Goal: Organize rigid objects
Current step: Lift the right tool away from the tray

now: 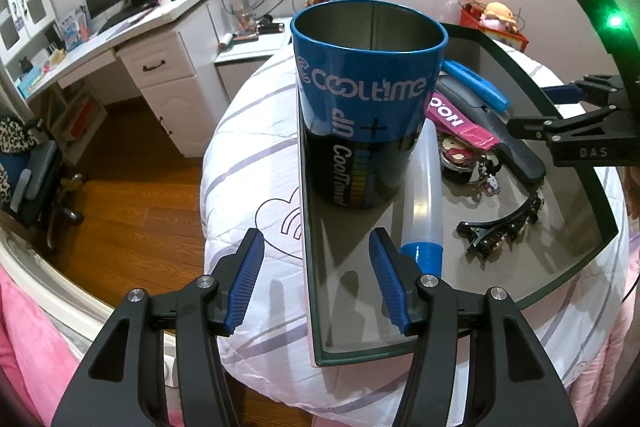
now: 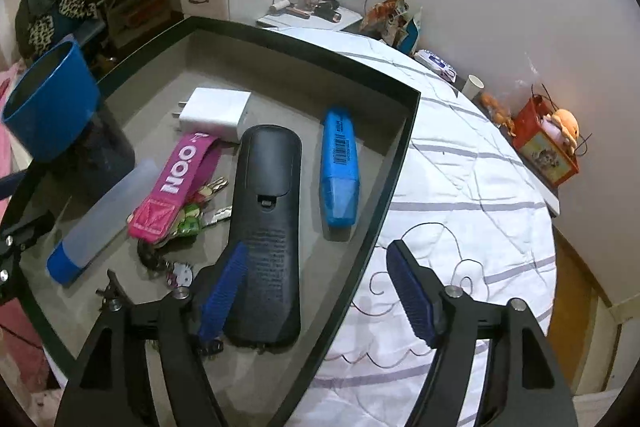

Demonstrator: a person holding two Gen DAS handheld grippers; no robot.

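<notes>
The black remote (image 2: 267, 227) lay in the tray (image 2: 400, 131) on the bed, at 11 o'clock from the right claw (image 2: 316, 291), which gaped wide and empty astride the rim; closing there risked tipping it. The left claw (image 1: 316, 283) stood half-open, empty

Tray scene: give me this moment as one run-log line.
left gripper: open, empty, straddling tray edge | right gripper: open, empty, over tray rim | remote: flat in tray | blue cup: upright in tray
</notes>
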